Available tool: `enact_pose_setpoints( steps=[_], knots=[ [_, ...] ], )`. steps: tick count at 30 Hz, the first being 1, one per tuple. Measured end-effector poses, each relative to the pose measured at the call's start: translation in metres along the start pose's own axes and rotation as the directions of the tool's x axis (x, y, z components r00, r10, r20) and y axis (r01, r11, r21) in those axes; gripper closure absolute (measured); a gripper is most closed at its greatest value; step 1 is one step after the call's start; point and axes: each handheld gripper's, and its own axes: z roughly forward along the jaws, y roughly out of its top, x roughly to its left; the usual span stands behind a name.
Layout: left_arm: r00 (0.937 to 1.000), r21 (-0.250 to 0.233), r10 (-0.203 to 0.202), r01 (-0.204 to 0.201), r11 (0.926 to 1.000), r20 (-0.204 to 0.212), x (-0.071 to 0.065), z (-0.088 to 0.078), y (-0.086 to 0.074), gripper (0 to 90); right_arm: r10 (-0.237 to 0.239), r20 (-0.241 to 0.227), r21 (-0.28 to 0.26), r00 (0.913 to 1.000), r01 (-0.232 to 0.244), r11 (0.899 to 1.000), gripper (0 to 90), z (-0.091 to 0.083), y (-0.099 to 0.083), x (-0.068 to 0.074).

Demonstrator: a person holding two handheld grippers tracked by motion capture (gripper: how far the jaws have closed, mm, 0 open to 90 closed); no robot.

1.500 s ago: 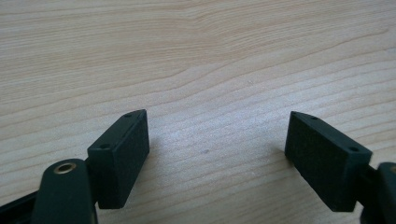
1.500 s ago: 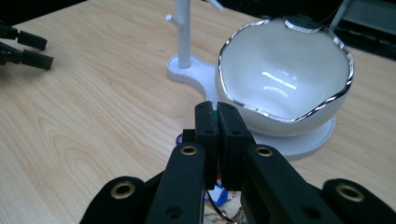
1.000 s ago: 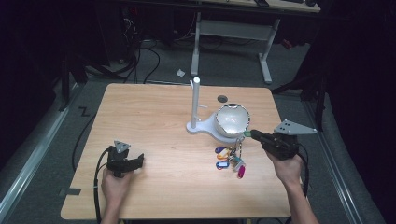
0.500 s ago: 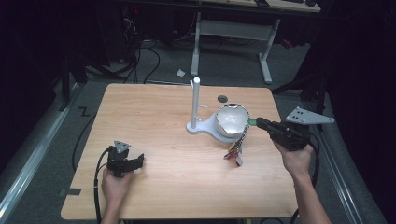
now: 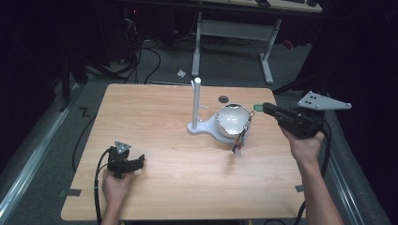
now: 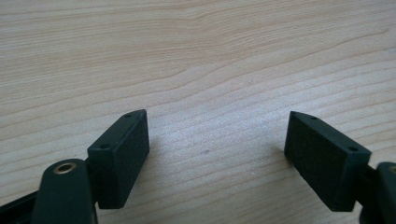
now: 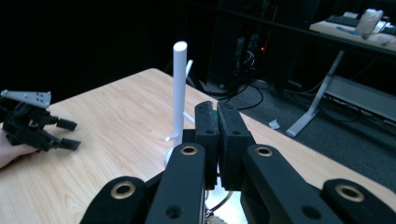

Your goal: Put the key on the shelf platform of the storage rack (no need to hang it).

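Right gripper (image 5: 259, 108) is up at the stand's (image 5: 197, 104) three o'clock, jaws clamped on what looks like a green tag, the key bunch (image 5: 240, 140) dangling beside the bowl (image 5: 232, 120). A swing could snag that rim. Left gripper (image 5: 139, 161) rests on the table, jaws apart.

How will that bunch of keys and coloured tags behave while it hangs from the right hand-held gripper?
The bunch of keys is probably floppy: it dangles loosely below the right hand-held gripper, which pinches a green tag. It may swing and knock the white stand or the bowl beside it.
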Motion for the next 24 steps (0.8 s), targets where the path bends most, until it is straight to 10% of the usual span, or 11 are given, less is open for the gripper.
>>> enact_pose_setpoints(
  steps=[24],
  knots=[
    [1.0,-0.001,-0.002,0.002,1.0,0.001,0.0,0.0,0.0,22.3,0.009,0.061,-0.038,0.9981,-0.007,0.999,89.0,0.011,0.054,-0.027]
  ],
)
